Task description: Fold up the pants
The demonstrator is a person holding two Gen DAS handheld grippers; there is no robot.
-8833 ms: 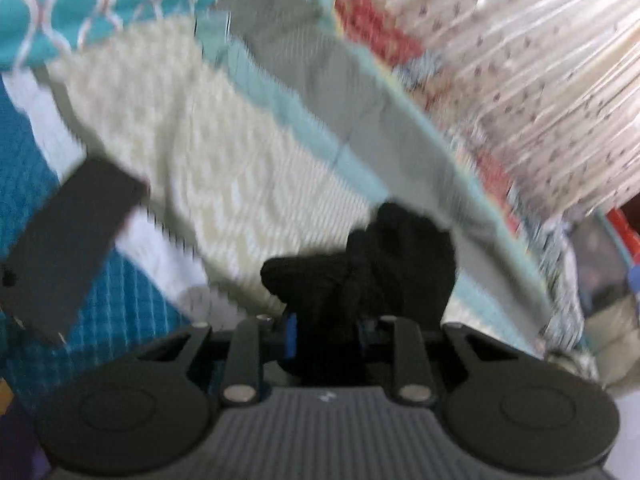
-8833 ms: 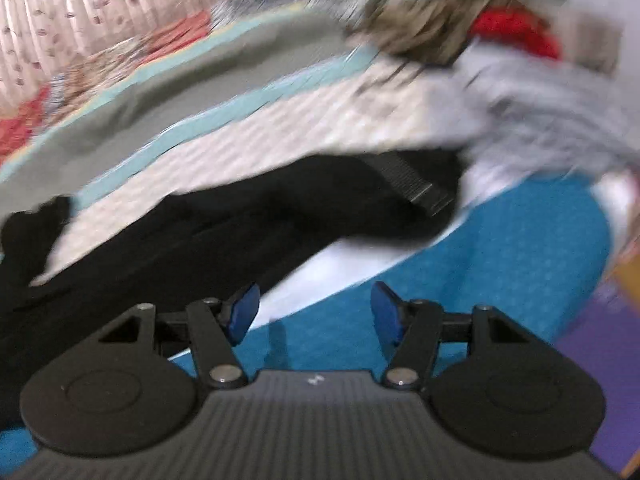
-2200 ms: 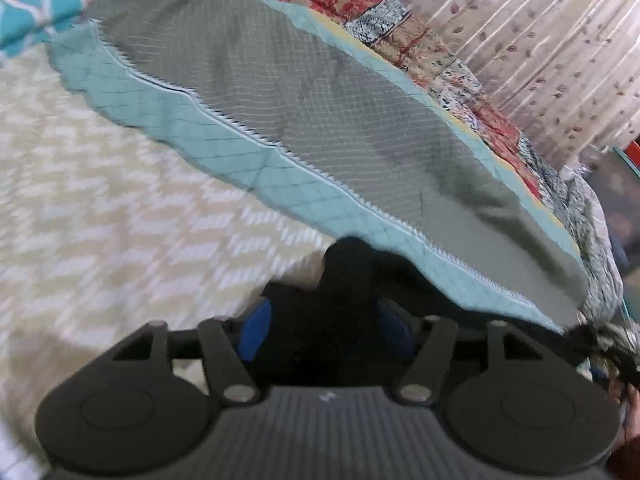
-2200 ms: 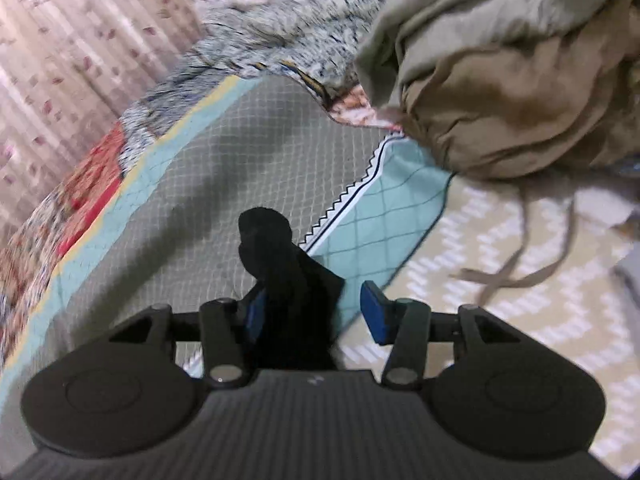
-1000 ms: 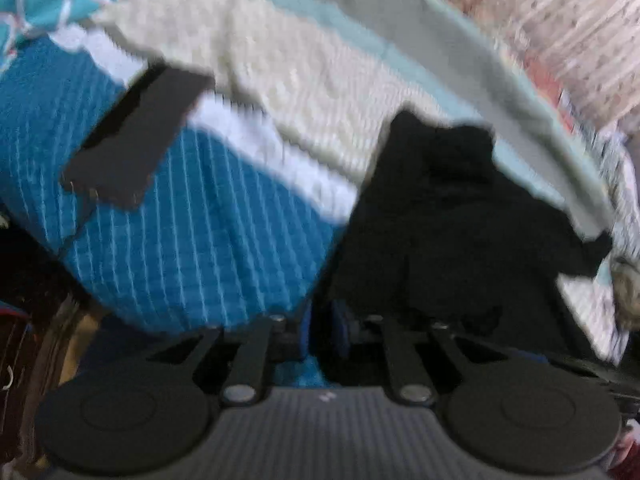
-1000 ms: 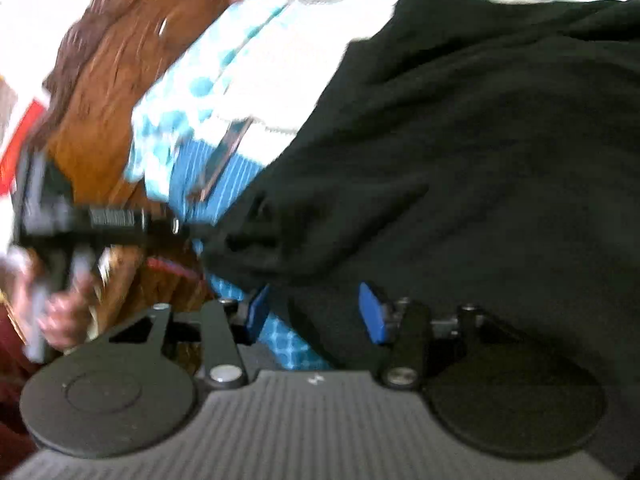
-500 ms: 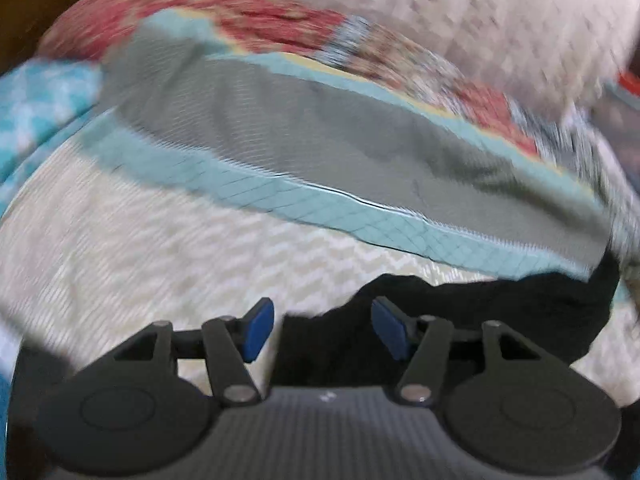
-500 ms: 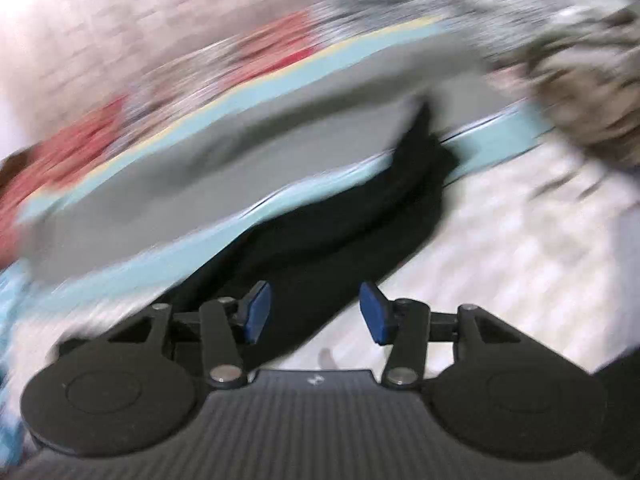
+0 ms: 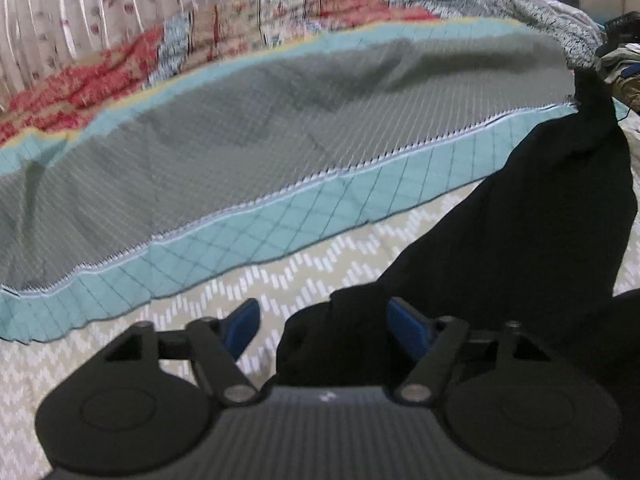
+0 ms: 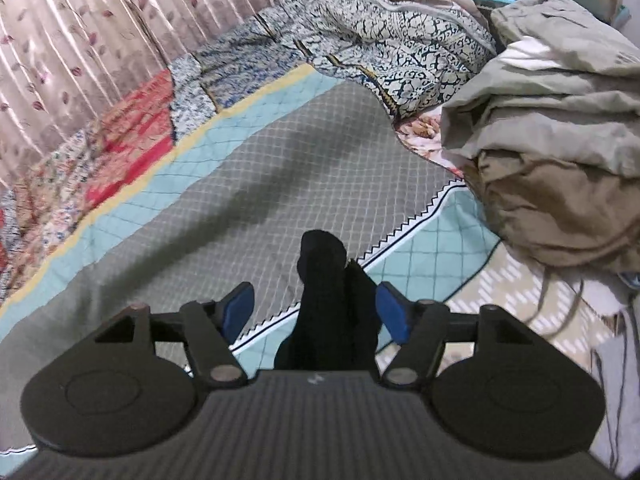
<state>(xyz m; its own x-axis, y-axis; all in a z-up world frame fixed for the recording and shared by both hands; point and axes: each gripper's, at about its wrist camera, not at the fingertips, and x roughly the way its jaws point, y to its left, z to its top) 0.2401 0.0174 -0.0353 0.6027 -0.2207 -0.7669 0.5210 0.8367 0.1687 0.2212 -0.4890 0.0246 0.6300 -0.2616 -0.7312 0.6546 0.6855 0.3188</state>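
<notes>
one soft black pants (image 9: 520, 232) heap | quilted grey bedspread (image 9: 260, 132)

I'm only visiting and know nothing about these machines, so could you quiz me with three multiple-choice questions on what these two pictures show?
1. Where does the heap of crumpled beige clothes lie in the right wrist view?
A right
B left
C centre

2. What colour are the pads on the fingers?
A red
B blue
C yellow

3. How do the fingers stand around the black fabric pants?
A clamped shut
B apart, cloth between
C nowhere near

Answers: 1 A, it fills the right edge. 2 B, both pads show blue. 3 B, gaps show beside the cloth.
</notes>
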